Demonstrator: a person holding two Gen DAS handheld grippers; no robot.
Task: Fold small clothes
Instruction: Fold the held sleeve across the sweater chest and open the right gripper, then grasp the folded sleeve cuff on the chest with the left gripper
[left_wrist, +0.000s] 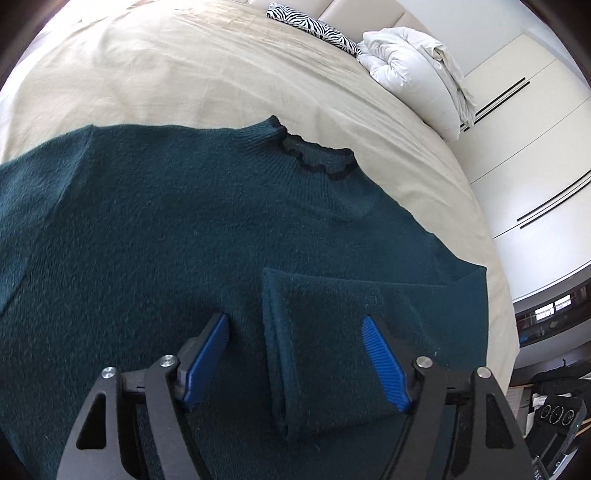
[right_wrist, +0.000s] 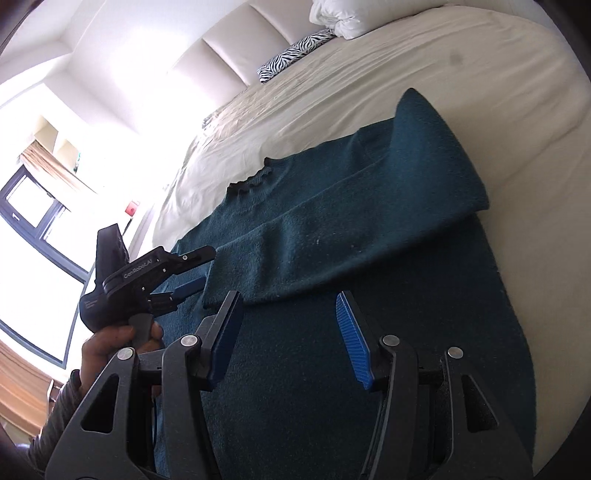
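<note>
Both grippers, left gripper (left_wrist: 295, 365) and right gripper (right_wrist: 291, 343), hang open, gripping nothing, over the teal sweater (left_wrist: 147, 240). Right sleeve (right_wrist: 332, 236) already folded across; left sleeve seemingly next.

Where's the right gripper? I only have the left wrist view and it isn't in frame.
Observer: The right gripper is over the body of the sweater, just short of the folded sleeve. It is open, with nothing between its pads.
Operator: Is the sleeve's far end lying flat? It's at the edge of my frame.
Observer: It doesn't look flat. Where the sleeve doubles back at the sweater's edge, the fold stands up in a hump above the bed.
</note>
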